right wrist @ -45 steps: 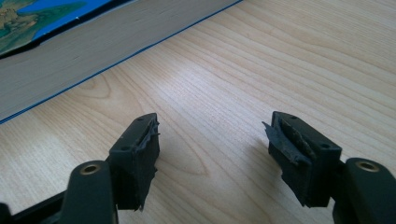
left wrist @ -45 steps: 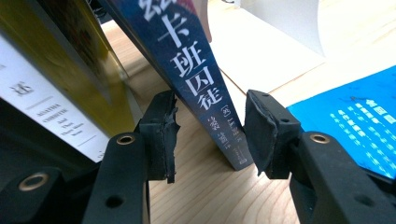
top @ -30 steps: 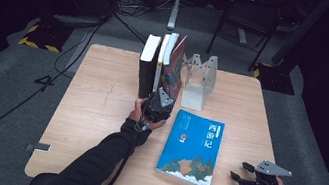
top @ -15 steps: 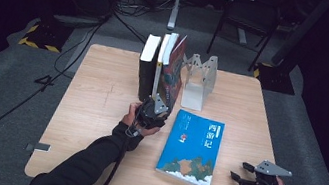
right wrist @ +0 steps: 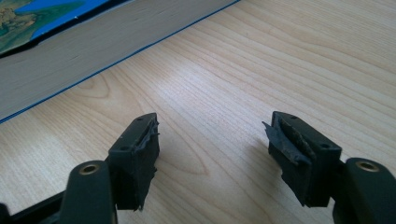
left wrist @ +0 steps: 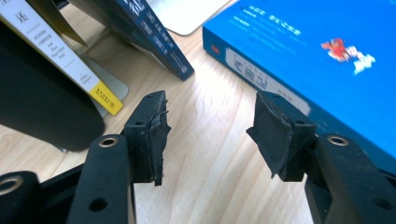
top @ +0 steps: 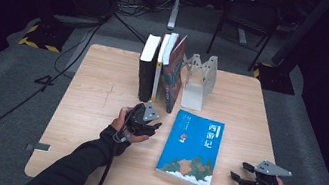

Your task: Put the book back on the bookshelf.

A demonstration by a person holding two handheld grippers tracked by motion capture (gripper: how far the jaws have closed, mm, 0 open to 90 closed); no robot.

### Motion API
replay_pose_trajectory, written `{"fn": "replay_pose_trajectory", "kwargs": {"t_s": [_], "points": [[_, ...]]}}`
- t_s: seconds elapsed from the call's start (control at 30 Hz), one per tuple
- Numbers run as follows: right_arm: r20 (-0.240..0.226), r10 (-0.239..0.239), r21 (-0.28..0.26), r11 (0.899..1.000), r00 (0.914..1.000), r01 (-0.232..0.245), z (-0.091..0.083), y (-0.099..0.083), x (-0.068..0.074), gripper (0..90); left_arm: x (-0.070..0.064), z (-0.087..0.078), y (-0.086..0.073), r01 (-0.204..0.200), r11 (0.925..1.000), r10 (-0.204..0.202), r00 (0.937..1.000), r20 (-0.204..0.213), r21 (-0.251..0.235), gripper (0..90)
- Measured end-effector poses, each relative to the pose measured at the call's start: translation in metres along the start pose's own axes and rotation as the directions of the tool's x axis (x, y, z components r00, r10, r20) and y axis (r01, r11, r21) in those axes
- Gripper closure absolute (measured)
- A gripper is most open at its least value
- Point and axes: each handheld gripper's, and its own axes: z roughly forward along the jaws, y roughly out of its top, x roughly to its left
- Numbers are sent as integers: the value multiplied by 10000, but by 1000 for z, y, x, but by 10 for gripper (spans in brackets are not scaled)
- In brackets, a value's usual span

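Note:
A thick blue book [top: 193, 146] lies flat on the wooden table [top: 99, 76], front cover up; the left gripper view shows it too [left wrist: 327, 60], and the right gripper view shows its page edge [right wrist: 93, 51]. Three books [top: 161, 69] stand upright at the back, beside a white metal bookend [top: 199, 80]. My left gripper [top: 157, 125] sits open just left of the blue book, in front of the standing books [left wrist: 70, 70], holding nothing [left wrist: 210, 135]. My right gripper [top: 235, 176] rests open near the table's front right, right of the blue book, jaws empty [right wrist: 212, 149].
The rightmost standing book [top: 174, 74] leans toward the bookend. Bare tabletop spreads to the left of the standing books and to the right of the blue book. Chair and stand legs [top: 226, 16] rise beyond the table's far edge.
My left gripper has drawn back from the standing books toward the front of the table, ending beside the blue book. The right gripper has stayed put.

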Motion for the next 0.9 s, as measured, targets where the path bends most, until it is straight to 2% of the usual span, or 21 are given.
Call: {"fn": "replay_pose_trajectory", "kwargs": {"t_s": [0.43,0.53,0.77,0.9], "points": [[3,6,8,10000,10000,-6,0,0,0,330,-1,-20,-17,-507,9985,501,9982,330,188,409],[21,3,22,10000,10000,-3,0,0,0,330,0,-26,-22,-607,9979,595,9969,516,222,399],[68,-27,19,10000,10000,27,0,0,1,331,-7,-38,-38,-845,9957,804,9919,988,388,384],[67,-38,40,10000,10000,38,0,0,2,332,-18,-43,-51,-1020,9934,926,9831,1582,524,379]]}}
